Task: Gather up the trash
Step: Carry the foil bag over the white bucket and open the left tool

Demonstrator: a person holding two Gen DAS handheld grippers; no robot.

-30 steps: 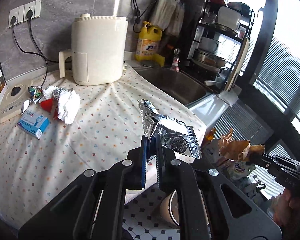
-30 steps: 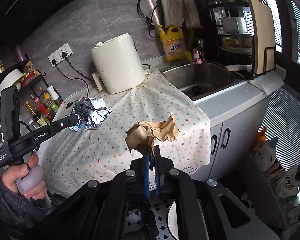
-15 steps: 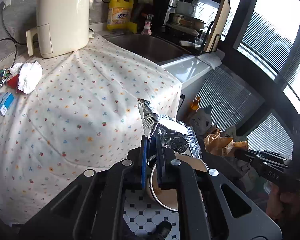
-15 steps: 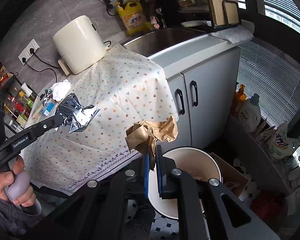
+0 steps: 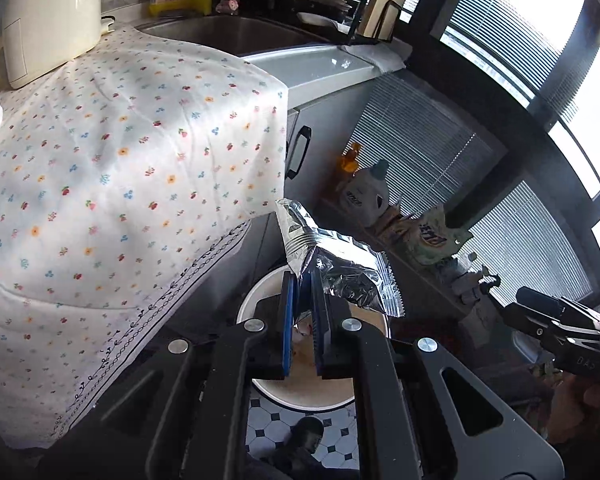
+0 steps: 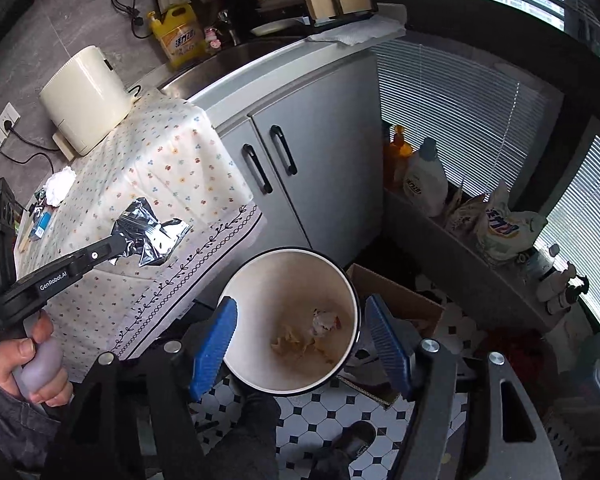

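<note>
My left gripper [image 5: 304,292] is shut on a crumpled silver foil wrapper [image 5: 340,268], held above the white trash bin [image 5: 256,292] on the floor. From the right wrist view the same wrapper [image 6: 152,236] hangs at the left gripper [image 6: 118,242], just off the counter's edge. My right gripper [image 6: 300,306] hovers over the bin [image 6: 260,264]; its jaws are opening and nothing is between them. Crumpled brown paper [image 6: 296,346] and a small white scrap [image 6: 324,322] lie at the bin's bottom.
A flowered cloth [image 6: 172,168] covers the counter, with a cream air fryer [image 6: 84,100], a white tissue [image 6: 60,186] and small litter at its far end. Grey cabinet doors [image 6: 312,152], a cardboard box [image 6: 400,304], detergent bottles [image 6: 424,180] and a person's shoes [image 6: 352,436] surround the bin.
Both grippers swung off the counter and sank over the bin. The right gripper opened and its brown paper dropped into the bin. The left still grips the foil wrapper.
</note>
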